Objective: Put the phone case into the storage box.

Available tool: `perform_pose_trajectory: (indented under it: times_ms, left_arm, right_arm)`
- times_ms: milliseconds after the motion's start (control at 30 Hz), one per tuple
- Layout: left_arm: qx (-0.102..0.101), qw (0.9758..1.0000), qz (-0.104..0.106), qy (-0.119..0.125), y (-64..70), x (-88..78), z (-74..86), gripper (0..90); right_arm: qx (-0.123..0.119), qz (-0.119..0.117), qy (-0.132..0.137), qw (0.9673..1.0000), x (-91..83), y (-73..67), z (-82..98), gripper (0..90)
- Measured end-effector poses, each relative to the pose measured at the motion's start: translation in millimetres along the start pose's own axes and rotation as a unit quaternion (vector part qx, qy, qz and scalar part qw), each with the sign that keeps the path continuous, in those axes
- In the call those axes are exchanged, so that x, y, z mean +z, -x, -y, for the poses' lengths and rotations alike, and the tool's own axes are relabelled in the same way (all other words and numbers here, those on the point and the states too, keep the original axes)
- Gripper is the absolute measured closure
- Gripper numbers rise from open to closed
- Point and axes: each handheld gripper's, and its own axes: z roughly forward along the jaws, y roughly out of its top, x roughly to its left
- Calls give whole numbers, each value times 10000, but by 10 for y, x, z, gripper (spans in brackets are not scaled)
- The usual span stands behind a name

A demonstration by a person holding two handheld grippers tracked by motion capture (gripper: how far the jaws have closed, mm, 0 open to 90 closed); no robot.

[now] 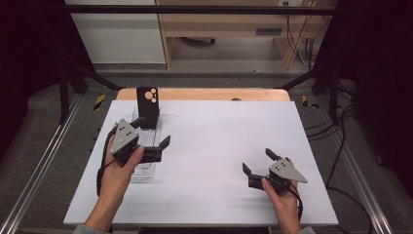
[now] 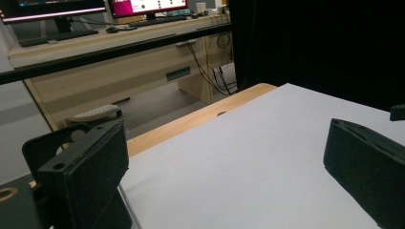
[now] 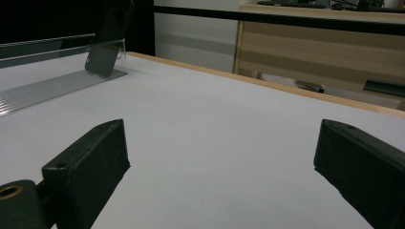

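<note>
A black phone case (image 1: 147, 105) with round camera cut-outs stands upright at the far end of a clear ribbed rack (image 1: 144, 168) on the left of the white table (image 1: 219, 146). My left gripper (image 1: 152, 131) is over the rack, just in front of the case, open with nothing between its jaws. In its own view the left gripper (image 2: 224, 176) faces bare table. My right gripper (image 1: 259, 161) is low over the table at the front right, open and empty. In the right gripper view (image 3: 222, 171) the case (image 3: 107, 45) leans in the rack (image 3: 52, 86) far off to the left.
A wooden strip (image 1: 204, 94) runs along the table's far edge, with a black frame bar (image 1: 195, 9) above it. Black curtains stand on both sides. Wooden desks and cables (image 1: 297, 34) lie beyond the table.
</note>
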Motion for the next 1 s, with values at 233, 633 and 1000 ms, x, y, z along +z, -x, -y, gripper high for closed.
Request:
perform_pose_trajectory:
  times_ms: [233,633,1000]
  left_arm:
    - [-44,9999,-110,68,-72,-110,51,12]
    - [-135,9993,-184,284,-138,-343,103,12]
    - [-156,9990,-217,353,-146,-448,194,12]
  right_arm:
    - [-45,-14,-9,10000,8,-3,-1,48]
    - [-112,2,3,9999,6,-16,-6,49]
    - [-105,-9,-1,9999,4,-17,-5,46]
